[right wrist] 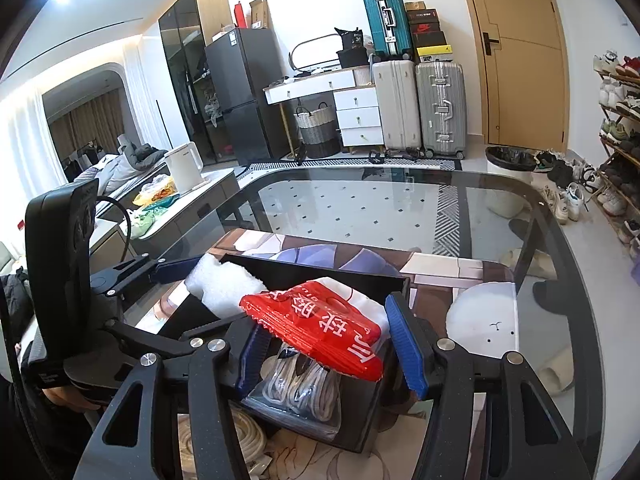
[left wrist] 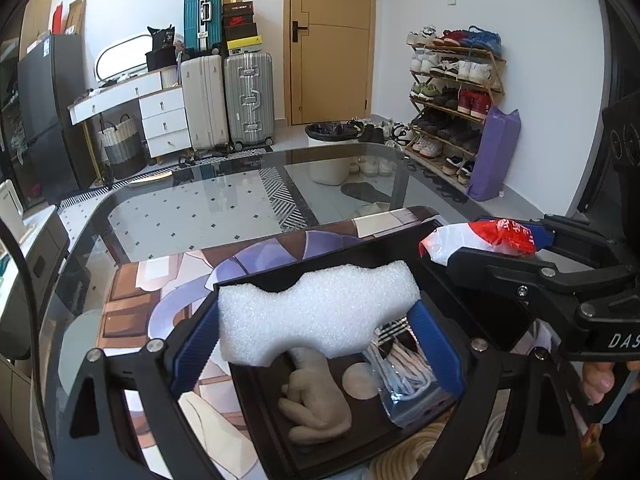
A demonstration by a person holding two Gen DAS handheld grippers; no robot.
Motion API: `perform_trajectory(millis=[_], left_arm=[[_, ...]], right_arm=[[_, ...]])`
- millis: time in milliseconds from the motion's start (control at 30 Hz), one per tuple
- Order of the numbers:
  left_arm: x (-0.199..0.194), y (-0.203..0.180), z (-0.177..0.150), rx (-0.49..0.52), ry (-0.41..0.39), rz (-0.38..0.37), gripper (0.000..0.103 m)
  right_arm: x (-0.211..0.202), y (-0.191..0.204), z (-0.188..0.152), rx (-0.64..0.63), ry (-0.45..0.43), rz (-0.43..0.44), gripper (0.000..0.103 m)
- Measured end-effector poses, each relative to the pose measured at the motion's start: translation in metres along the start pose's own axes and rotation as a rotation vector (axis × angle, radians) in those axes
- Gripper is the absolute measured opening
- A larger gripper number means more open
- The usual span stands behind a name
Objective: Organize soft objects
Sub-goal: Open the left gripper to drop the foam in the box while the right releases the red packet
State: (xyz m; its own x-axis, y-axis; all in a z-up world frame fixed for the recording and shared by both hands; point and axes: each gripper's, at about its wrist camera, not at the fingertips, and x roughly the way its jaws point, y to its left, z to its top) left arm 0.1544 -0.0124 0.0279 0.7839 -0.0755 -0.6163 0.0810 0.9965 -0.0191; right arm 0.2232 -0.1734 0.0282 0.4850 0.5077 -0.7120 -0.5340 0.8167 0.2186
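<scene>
My left gripper [left wrist: 318, 338] is shut on a white foam block [left wrist: 316, 312] and holds it above the black box [left wrist: 496, 332]. In the box lie a beige plush toy [left wrist: 316, 400], a beige round pad [left wrist: 360, 381] and a clear bag of white cord [left wrist: 408, 384]. My right gripper [right wrist: 328, 344] is shut on a red and white plastic bag [right wrist: 320, 328] and holds it above the same box [right wrist: 316, 268], over the bag of cord [right wrist: 300, 388]. The foam block [right wrist: 224, 284] shows to its left. The right gripper with its bag [left wrist: 484, 240] is also in the left wrist view.
The box stands on a printed mat [left wrist: 132, 292] on a glass table [right wrist: 500, 196]. A coil of rope [right wrist: 240, 440] lies on the mat in front of the box. A white round stool [right wrist: 484, 312] shows under the glass. Shoe rack [left wrist: 452, 92], suitcases and a bin stand beyond.
</scene>
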Motion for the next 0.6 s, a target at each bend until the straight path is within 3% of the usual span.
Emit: perform_trajectory(millis=[333, 467, 600], left_arm=[[0.000, -0.004, 0.001, 0.032, 0.005, -0.003, 0.092], [-0.004, -0.004, -0.001, 0.029, -0.003, 0.002, 0.099], [-0.009, -0.002, -0.003, 0.026, -0.010, -0.008, 0.103]], right_arm=[[0.010, -0.009, 0.004, 0.033, -0.002, 0.010, 0.060], [0.006, -0.011, 0.004, 0.060, -0.013, 0.029, 0.078], [-0.003, -0.014, 0.001, 0.069, -0.022, 0.024, 0.083]])
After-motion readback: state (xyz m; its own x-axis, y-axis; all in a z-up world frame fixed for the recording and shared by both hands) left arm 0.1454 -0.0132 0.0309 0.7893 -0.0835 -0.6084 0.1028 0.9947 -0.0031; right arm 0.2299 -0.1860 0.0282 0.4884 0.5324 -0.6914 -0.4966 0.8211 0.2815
